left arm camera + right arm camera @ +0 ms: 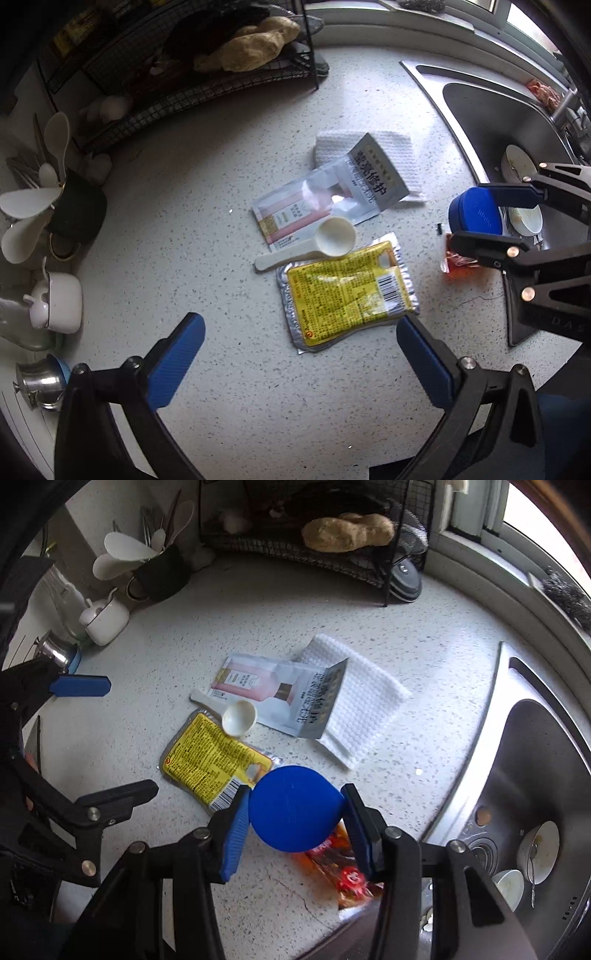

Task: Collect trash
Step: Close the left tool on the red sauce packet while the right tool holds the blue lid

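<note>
So the right gripper is seen clamped on a blue round lid, one blue pad pressed to each side of it, held just above the speckled bench. Under and just behind the lid, an orange-red sauce packet is lying flat, close to the bench edge beside the sink.

The left gripper is held apart, nothing between its pads, hovering over bare bench just in front of the yellow foil pouch.

Everything else can be placed off that yellow pouch. It's lying flat, barcode side up, and in the right wrist view the blue lid is seen just beside its barcode end. Touching the pouch's far edge is a white plastic scoop, bowl up, with the bowl resting on a silver-and-pink sachet. Past that, a white paper towel is spread flat, partly covered by the sachet's far end.

Well beyond the pouch, a black wire rack is standing at the back of the bench. Off to the pouch's left, a dark utensil holder with white spoons and a small white lidded pot are parked. Dirty bowls are sat in the sink
</note>
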The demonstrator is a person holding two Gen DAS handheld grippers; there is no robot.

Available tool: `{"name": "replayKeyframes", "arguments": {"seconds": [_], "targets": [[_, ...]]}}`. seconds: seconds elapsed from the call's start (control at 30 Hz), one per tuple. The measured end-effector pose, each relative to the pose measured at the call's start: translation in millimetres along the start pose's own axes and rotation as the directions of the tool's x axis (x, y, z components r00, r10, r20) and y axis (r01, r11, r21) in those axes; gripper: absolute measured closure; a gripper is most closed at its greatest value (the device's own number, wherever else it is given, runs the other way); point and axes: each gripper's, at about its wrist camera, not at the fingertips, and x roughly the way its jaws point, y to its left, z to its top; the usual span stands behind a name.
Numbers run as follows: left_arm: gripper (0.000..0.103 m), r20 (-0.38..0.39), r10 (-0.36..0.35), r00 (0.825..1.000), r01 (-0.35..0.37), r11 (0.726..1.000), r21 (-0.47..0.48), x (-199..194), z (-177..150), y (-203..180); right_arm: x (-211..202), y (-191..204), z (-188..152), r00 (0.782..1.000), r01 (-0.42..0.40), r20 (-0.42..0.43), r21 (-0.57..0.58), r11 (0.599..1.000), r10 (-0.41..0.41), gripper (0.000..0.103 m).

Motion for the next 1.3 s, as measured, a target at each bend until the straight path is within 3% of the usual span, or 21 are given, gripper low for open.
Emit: {"name": "replayKeyframes", "arguments": {"seconds": [0.17, 0.37, 0.47, 0.57, 0.67, 0.8, 0.97, 1.03, 1.17, 1.2, 1.23, 1.3], "targets": [[0.000, 0.033, -0.078, 0.996, 0.073, 0.988, 0.137, -3, 17, -41, -21, -38, -26, 0.998, 0.064, 0.005, 0.110, 0.992, -0.065, 0.057], [0.000, 0.027, -0.185, 0.982, 0.169, 0.940, 0.295, 1, 32, -88, -38, -67, -55, 0.993, 0.114, 0.003, 0.222, 0.968, -0.117, 0.057], [0.000, 0.006, -0.226, 0.974, 0.205, 0.894, 0.398, 7, 40, -108, -44, -75, -62, 0.992, 0.122, 0.003, 0.271, 0.955, -0.128, 0.057], [0.000, -0.046, -0.268, 0.962, 0.255, 0.830, 0.496, 16, 38, -119, -45, -84, -71, 0.991, 0.128, -0.009, 0.309, 0.943, -0.132, 0.057], [0.000, -0.077, -0.259, 0.963, 0.256, 0.780, 0.571, 26, 37, -131, -46, -86, -78, 0.991, 0.128, -0.018, 0.328, 0.936, -0.129, 0.057], [0.001, -0.102, -0.270, 0.957, 0.277, 0.756, 0.594, 41, 45, -140, -41, -87, -84, 0.992, 0.124, -0.034, 0.343, 0.931, -0.119, 0.057], [0.025, -0.114, -0.282, 0.953, 0.296, 0.771, 0.563, 54, 59, -146, -35, -94, -90, 0.994, 0.107, -0.048, 0.374, 0.921, -0.096, 0.057], [0.042, -0.131, -0.271, 0.954, 0.297, 0.780, 0.551, 61, 61, -149, -33, -95, -90, 0.995, 0.098, -0.048, 0.380, 0.920, -0.086, 0.057], [0.048, -0.116, -0.286, 0.951, 0.302, 0.790, 0.533, 63, 63, -155, -32, -96, -89, 0.996, 0.093, -0.048, 0.379, 0.921, -0.081, 0.057], [0.058, -0.114, -0.302, 0.947, 0.315, 0.791, 0.524, 63, 63, -155, -31, -97, -89, 0.996, 0.091, -0.048, 0.378, 0.921, -0.078, 0.057], [0.073, -0.116, -0.320, 0.940, 0.333, 0.791, 0.513, 61, 63, -154, -31, -96, -89, 0.996, 0.089, -0.047, 0.377, 0.922, -0.077, 0.057], [0.080, -0.123, -0.329, 0.936, 0.346, 0.801, 0.488, 61, 63, -155, -32, -95, -89, 0.996, 0.084, -0.043, 0.371, 0.925, -0.074, 0.057]]}}
